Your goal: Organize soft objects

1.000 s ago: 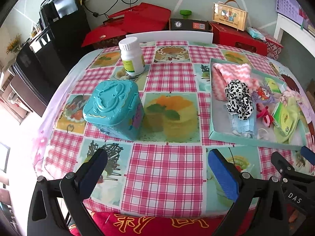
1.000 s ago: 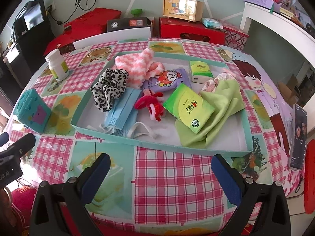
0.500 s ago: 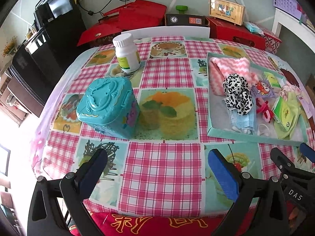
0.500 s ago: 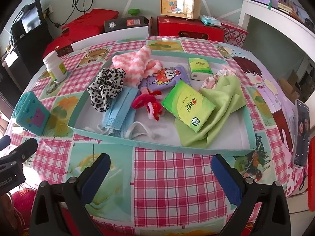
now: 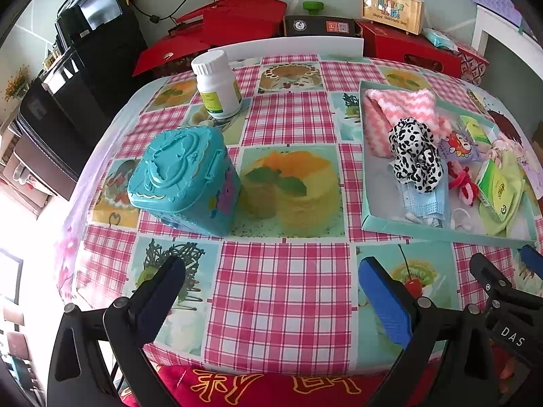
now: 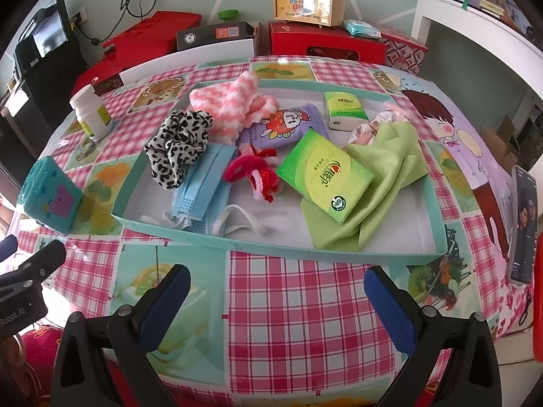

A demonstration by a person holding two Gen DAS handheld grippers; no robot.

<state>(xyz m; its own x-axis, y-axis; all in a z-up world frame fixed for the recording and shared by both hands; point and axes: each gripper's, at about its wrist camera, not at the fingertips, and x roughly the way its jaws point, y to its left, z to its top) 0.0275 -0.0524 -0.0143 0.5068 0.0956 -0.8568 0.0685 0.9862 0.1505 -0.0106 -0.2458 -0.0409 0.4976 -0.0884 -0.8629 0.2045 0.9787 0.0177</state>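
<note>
Both views nudged fwd toward tray point(image 6: 339, 254); L tool point(image 5: 271, 291) & R tool point(image 6: 276, 296) released, empty.

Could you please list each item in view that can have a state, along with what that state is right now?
left gripper: open, empty, above the tablecloth.
right gripper: open, empty.
teal box: lid shut, upright.
white bottle: capped, upright.
tray: open-topped, holding the soft things.
blue mask: flat, partly under the leopard scrunchie.
green tissue pack: lying on the green cloth.
phone: screen lit.
</note>
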